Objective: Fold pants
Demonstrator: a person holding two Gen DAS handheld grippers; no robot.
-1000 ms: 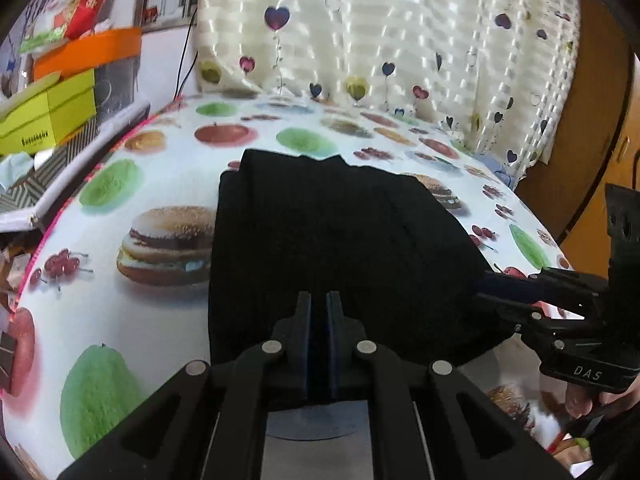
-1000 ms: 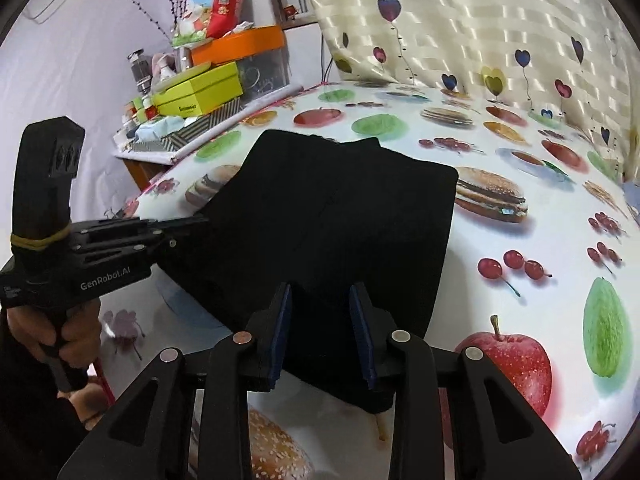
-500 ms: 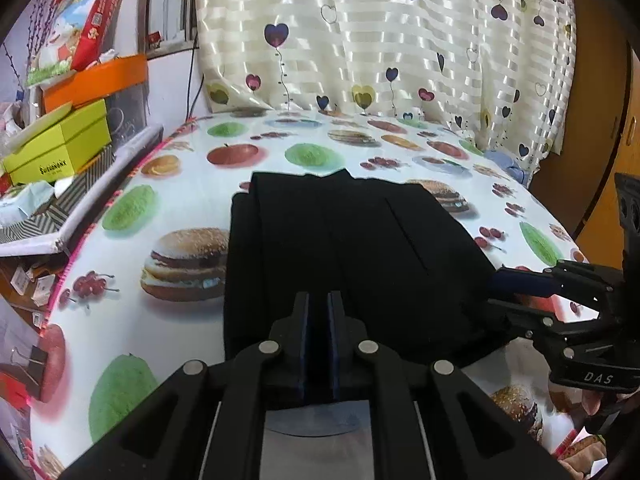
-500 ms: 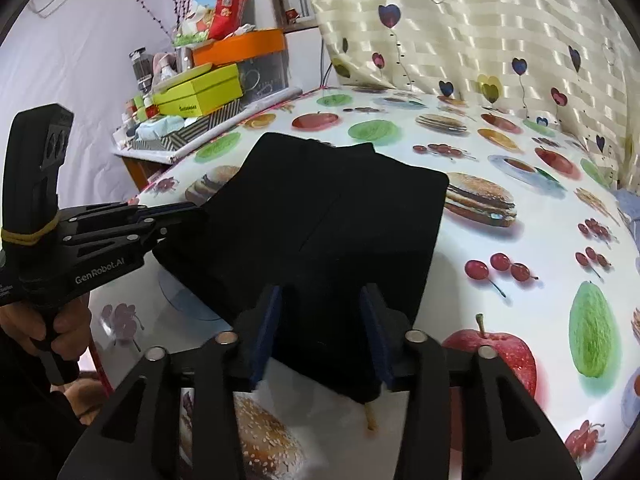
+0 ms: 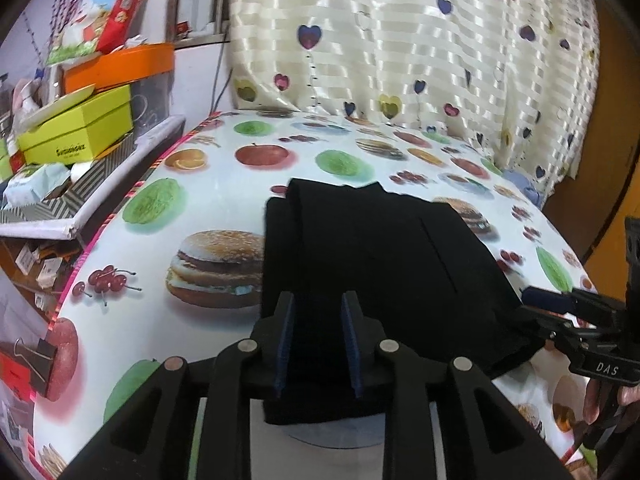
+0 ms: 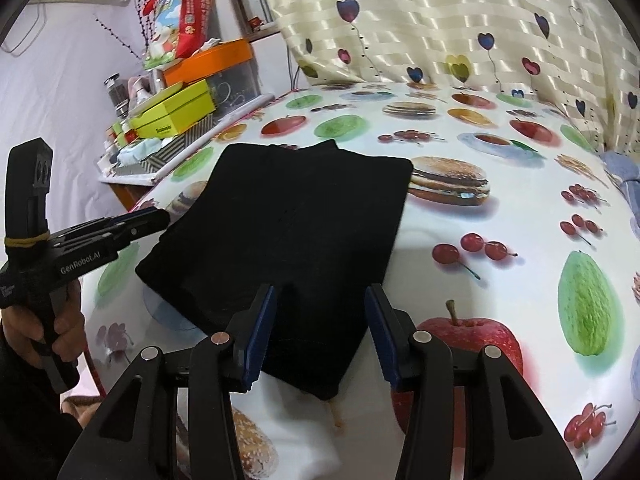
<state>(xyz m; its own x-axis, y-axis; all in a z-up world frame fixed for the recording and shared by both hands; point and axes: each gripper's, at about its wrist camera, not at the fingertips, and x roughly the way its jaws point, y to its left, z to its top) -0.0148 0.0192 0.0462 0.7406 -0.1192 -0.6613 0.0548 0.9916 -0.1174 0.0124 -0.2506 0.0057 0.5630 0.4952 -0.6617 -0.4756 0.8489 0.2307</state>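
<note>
A glossy white tablecloth printed with burgers, apples, cherries and green fruit (image 5: pixel 132 320) covers the table, and a cream striped curtain dotted with coloured hearts (image 5: pixel 400 48) hangs behind its far edge. To the left a cluttered side shelf carries a lime-green cardboard box (image 5: pixel 76 136) with an orange box (image 5: pixel 120 66) stacked above it.

The folded black fabric pants (image 5: pixel 380 256) lie flat as a thick rectangular bundle in the near middle of the cloth, partly covering a printed burger on either side. Their near edge reaches the table's front rim.

The left gripper (image 5: pixel 318 344) sits low over the near left corner of the bundle. Its blue-padded jaws have just been opening and now stand a little apart, with the black cloth lying between them but not pinched (a narrow strip of gap shows beside each pad). In the right wrist view the same tool (image 6: pixel 156 216) comes in from the left, held by a hand (image 6: pixel 60 328), its tip right at the bundle's left edge.

The right gripper (image 6: pixel 322 332) is spread wider, released, and straddles the near right corner (image 6: pixel 320 364) of the pants, with fabric lying loose between its fingers (image 6: pixel 260 332).
</note>
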